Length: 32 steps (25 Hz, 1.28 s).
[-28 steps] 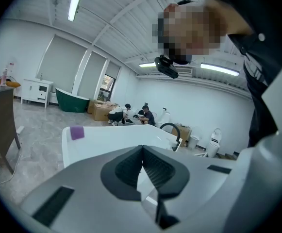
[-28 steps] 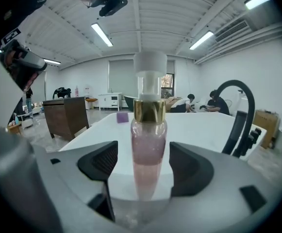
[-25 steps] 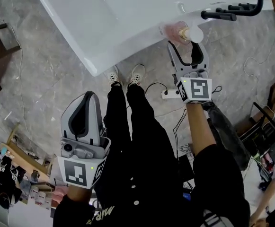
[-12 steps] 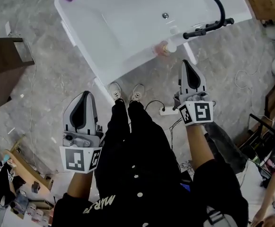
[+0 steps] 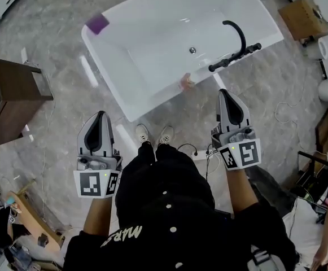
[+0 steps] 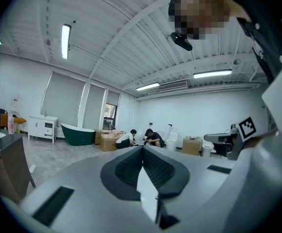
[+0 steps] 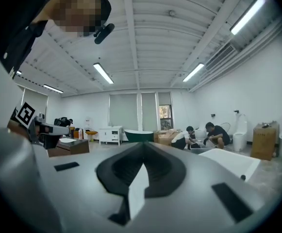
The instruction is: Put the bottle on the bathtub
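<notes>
A small pink bottle stands on the near rim of the white bathtub, with nothing holding it. In the head view my right gripper hangs shut and empty, a short way back from the tub and just right of the bottle. Over the floor to the left, well short of the tub, my left gripper is also shut and empty. Both gripper views look level across the room: the left gripper and the right gripper have jaws pressed together on nothing. The bathtub shows low at the right.
A black faucet arches over the tub's right end and a purple object sits on its far left corner. A brown cabinet stands left, a cardboard box right. A power strip lies by the person's shoes. People crouch far off.
My right gripper was open around the bottle at the rim; it has shut and drawn back. The bottle stays on the rim. The head view has pulled away from the tub.
</notes>
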Each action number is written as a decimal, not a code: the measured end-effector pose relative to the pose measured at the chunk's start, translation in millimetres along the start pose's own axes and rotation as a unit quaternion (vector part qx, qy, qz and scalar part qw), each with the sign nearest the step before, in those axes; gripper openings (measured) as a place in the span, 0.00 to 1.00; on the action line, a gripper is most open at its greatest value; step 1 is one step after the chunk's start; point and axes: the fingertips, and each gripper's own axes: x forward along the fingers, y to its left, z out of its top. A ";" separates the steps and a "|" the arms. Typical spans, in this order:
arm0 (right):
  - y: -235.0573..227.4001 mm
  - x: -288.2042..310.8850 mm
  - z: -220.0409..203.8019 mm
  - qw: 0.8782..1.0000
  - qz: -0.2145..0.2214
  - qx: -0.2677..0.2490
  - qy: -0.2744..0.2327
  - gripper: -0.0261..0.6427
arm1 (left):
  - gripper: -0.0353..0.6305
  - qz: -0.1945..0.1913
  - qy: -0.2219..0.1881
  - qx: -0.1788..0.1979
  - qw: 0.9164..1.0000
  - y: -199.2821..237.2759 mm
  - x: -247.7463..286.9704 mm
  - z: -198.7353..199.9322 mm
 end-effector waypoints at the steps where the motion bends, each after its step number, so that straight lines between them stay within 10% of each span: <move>1: 2.9 -3.8 11.6 1.000 0.000 -0.003 -0.011 0.03 | 0.07 0.002 -0.005 0.003 1.000 1.3 -2.6 5.6; 32: -19.9 -42.4 83.1 0.995 -0.047 -0.033 -0.080 0.04 | 0.07 0.042 -0.093 0.040 0.994 28.4 -32.2 73.7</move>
